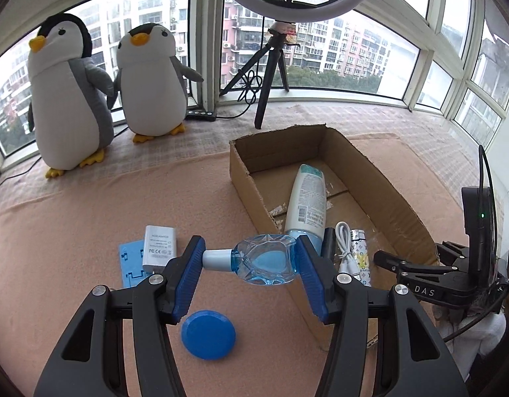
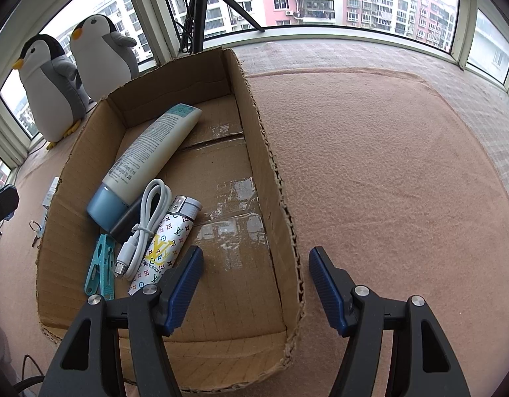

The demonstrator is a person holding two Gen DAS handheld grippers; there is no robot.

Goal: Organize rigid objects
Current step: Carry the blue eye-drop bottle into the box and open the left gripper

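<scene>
My left gripper (image 1: 249, 259) is shut on a clear blue bottle (image 1: 264, 263) with a white cap, held sideways above the pink cloth next to the cardboard box's (image 1: 244, 178) near left wall. In the box (image 2: 274, 178) lie a white tube (image 2: 151, 152), a white cable (image 2: 142, 231), a patterned lighter (image 2: 165, 244), a dark block (image 2: 128, 220) and teal clippers (image 2: 100, 264). A white charger (image 1: 158, 243), a blue flat piece (image 1: 130, 261) and a blue round lid (image 1: 208, 334) lie on the cloth. My right gripper (image 2: 254, 264) is open and empty over the box's right wall; it also shows in the left wrist view (image 1: 419, 271).
Two plush penguins (image 1: 99, 86) stand at the back left by the window. A ring light on a black tripod (image 1: 271, 66) stands behind the box. Keys (image 2: 36, 228) lie left of the box. Pink cloth (image 2: 386, 182) stretches right of the box.
</scene>
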